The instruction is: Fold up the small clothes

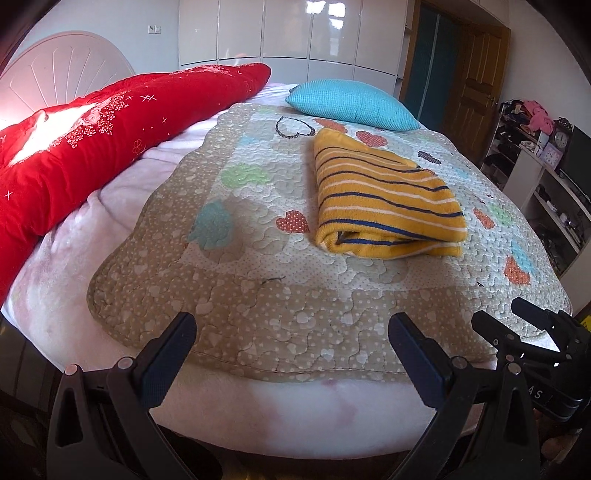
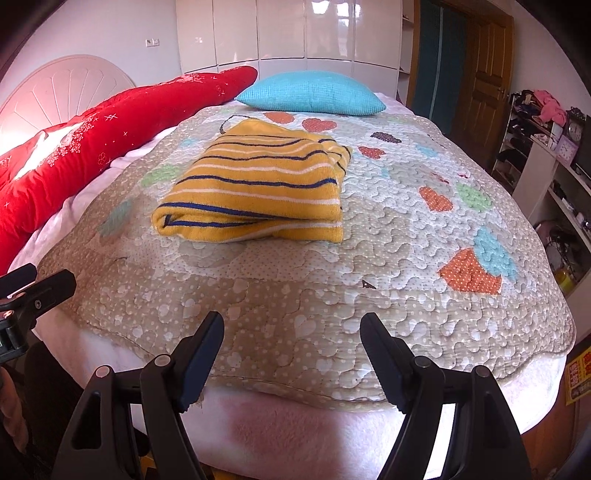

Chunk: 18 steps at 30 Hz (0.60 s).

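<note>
A yellow garment with dark blue and white stripes (image 1: 384, 199) lies folded into a thick rectangle on the quilted heart-pattern mat (image 1: 258, 295). It also shows in the right wrist view (image 2: 255, 192). My left gripper (image 1: 291, 332) is open and empty, held back over the bed's near edge. My right gripper (image 2: 291, 332) is open and empty, also over the near edge; it shows at the right of the left wrist view (image 1: 517, 317). Both are well short of the garment.
A red quilt (image 1: 92, 147) lies along the left side of the bed. A turquoise pillow (image 1: 351, 103) sits behind the garment. Shelves with clutter (image 1: 546, 166) stand at the right. A wooden door (image 1: 472, 77) and white wardrobes (image 1: 288, 33) are behind.
</note>
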Each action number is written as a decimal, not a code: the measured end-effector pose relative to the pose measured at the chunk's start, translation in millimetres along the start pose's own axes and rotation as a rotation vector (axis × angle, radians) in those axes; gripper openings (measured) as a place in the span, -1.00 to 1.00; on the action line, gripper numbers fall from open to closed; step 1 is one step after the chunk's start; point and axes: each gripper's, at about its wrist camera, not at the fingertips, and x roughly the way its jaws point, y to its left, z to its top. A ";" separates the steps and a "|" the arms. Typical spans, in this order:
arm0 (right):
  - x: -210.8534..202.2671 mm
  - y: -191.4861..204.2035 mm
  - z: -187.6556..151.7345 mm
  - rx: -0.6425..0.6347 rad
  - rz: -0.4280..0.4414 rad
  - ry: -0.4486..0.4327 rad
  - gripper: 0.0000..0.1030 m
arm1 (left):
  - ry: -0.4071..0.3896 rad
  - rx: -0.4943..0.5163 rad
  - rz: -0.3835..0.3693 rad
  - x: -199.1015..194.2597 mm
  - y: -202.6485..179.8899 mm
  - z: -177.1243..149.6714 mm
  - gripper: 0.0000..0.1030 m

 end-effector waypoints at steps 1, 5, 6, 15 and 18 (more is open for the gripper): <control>0.5 0.6 -0.4 -0.004 0.000 0.001 0.56 | 0.002 -0.005 0.000 0.7 0.9 -0.6 1.00; 1.7 2.3 -1.4 -0.008 0.004 0.005 0.57 | 0.006 -0.002 0.004 1.8 1.0 -1.0 1.00; 2.1 2.7 -1.3 -0.008 0.004 0.006 0.57 | 0.007 0.000 0.001 2.1 0.7 -1.2 1.00; 4.8 8.0 -3.5 -0.025 -0.003 0.011 0.58 | 0.035 -0.018 -0.005 8.9 3.7 -3.7 1.00; 5.6 9.7 -3.3 -0.027 -0.003 0.014 0.59 | 0.044 -0.031 -0.009 11.0 6.5 -4.8 1.00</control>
